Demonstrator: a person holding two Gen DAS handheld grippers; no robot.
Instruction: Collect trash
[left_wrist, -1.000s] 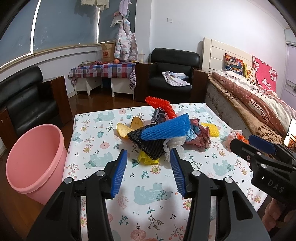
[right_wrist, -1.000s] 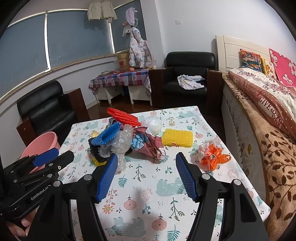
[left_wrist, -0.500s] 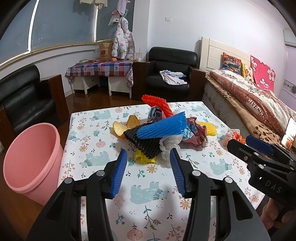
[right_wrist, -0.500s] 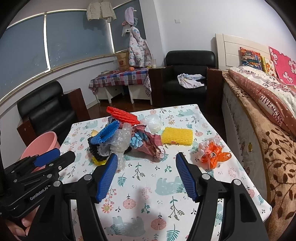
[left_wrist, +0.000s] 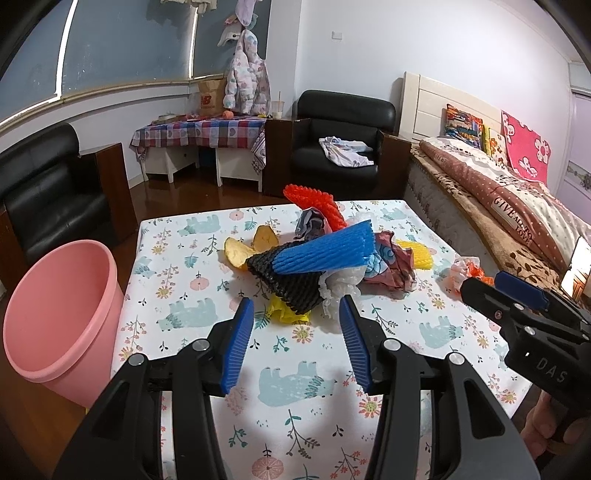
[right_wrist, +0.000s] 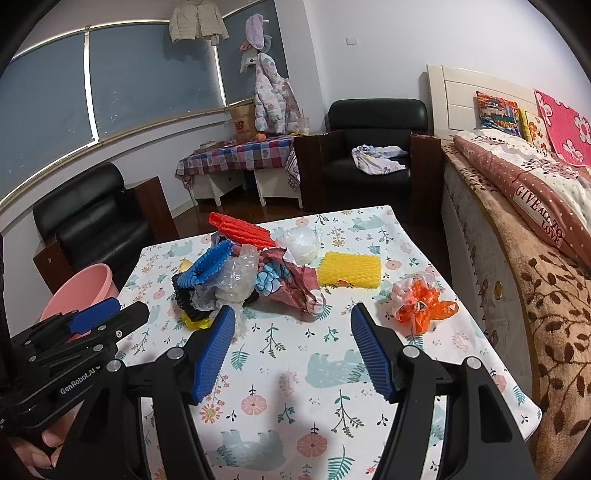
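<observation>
A heap of trash lies mid-table: blue foam net (left_wrist: 325, 254) over black foam net (left_wrist: 288, 284), red foam net (left_wrist: 317, 205), yellow wrapper (left_wrist: 286, 314), crumpled printed paper (left_wrist: 391, 264) and fruit peels (left_wrist: 242, 251). The right wrist view adds a yellow foam pad (right_wrist: 349, 269), clear plastic (right_wrist: 236, 277) and an orange-and-white wrapper (right_wrist: 421, 302). My left gripper (left_wrist: 295, 310) hovers open just short of the heap, nothing between its fingers. My right gripper (right_wrist: 291, 319) stands open above the cloth, between the heap and the orange wrapper. A pink bin (left_wrist: 55, 321) stands left of the table.
The table carries a floral cloth (left_wrist: 295, 387). A bed (right_wrist: 535, 229) runs along its right side. Black armchairs (left_wrist: 332, 136) and a low table with a checked cloth (left_wrist: 199, 129) stand behind; a black sofa (left_wrist: 44, 192) sits beyond the bin.
Both views shifted slightly; the heap sits a little farther from the left gripper's fingertips than a second ago. Both grippers stay open and the trash has not moved.
</observation>
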